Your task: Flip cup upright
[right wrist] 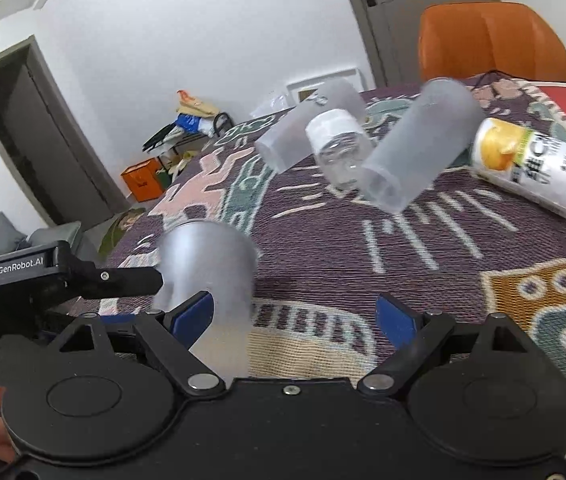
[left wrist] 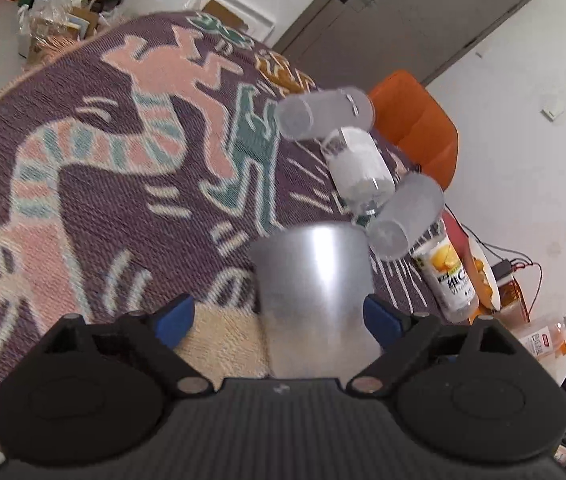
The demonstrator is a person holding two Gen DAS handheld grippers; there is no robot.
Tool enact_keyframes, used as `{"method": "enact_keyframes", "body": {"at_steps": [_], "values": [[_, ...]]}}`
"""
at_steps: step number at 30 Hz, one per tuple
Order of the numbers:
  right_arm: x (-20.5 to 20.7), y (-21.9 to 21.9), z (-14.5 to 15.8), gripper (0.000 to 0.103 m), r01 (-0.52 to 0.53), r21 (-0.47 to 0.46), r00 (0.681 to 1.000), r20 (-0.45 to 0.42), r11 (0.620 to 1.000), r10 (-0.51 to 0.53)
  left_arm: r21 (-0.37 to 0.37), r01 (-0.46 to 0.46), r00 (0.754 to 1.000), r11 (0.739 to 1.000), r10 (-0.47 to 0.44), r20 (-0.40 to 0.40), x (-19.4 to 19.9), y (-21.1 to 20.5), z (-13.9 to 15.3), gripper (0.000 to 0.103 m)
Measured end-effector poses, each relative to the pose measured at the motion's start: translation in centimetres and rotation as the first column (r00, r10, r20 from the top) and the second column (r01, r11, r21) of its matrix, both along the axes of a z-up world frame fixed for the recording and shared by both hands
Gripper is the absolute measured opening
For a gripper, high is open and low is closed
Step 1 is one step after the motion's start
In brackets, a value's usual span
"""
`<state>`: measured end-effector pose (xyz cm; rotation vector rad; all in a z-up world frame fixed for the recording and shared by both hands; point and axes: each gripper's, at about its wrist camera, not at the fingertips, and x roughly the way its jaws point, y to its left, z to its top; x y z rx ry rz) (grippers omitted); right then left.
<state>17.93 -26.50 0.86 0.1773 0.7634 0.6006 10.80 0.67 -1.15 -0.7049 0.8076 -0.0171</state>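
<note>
1. The cup (left wrist: 311,296) is a grey, metallic-looking tumbler at the lower centre of the left wrist view; in the right wrist view it sits at lower left (right wrist: 207,280), blurred.
2. It looks inverted: the closed end points away from the left camera and the walls widen toward the gripper. Whether it rests on the cloth (left wrist: 83,152) or is already lifted, I cannot tell.
3. The left gripper (left wrist: 279,316) straddles the cup with its fingers spread. The right finger's blue pad (left wrist: 383,316) sits at the wall; the left one stands clear of it, so nothing is clamped yet.
4. The right gripper (right wrist: 295,312) is spread wide and empty, low in its own view, beside the cup.
5. Handling, as a judgement: thin, stiff and light, with a smooth, shiny wall that could slip between the pads. The taper may squeeze it out toward the narrow end, so a grip across the mid-wall, near the wider half, seems safest. It is unlikely to break if dropped.
6. Containers: two frosted tumblers (right wrist: 311,136) (right wrist: 419,148) and a clear glass (right wrist: 339,148) lie on their sides at upper centre, all apparently empty. A juice bottle (right wrist: 539,168) lies at the right; its contents are unclear.
</note>
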Motion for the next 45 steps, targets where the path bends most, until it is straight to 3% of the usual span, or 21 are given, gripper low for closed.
{"method": "enact_keyframes", "body": {"at_steps": [7,20,38,39,41,45], "values": [[0.6,3.0,1.2,0.09,-0.062,-0.036,0.998,0.007,0.997,0.062,0.042,-0.048,0.999,0.998,0.046,0.027,-0.6,2.4,-0.8,0.091],[3.8,8.9,1.7,0.09,-0.195,-0.169,0.979,-0.1,0.966,0.18,0.163,-0.097,0.99,0.982,0.078,0.12,-1.9,5.5,-2.2,0.097],[6.9,14.2,0.2,0.089,-0.291,-0.328,0.946,-0.239,0.898,0.219,0.18,-0.127,0.978,0.975,0.093,0.187,-2.4,7.2,-3.3,0.097],[7.0,14.2,0.3,0.088,-0.292,-0.33,0.945,-0.241,0.898,0.219,0.179,-0.128,0.978,0.976,0.094,0.188,-2.5,7.2,-3.3,0.097],[7.1,14.3,0.4,0.077,-0.294,-0.342,0.945,-0.243,0.893,0.218,0.178,-0.135,0.977,0.975,0.102,0.186,-2.6,7.3,-3.2,0.097],[6.7,13.5,1.0,0.076,-0.269,-0.339,0.956,-0.209,0.902,0.206,0.17,-0.149,0.976,0.974,0.118,0.181,-2.9,7.2,-3.0,0.097]]}}
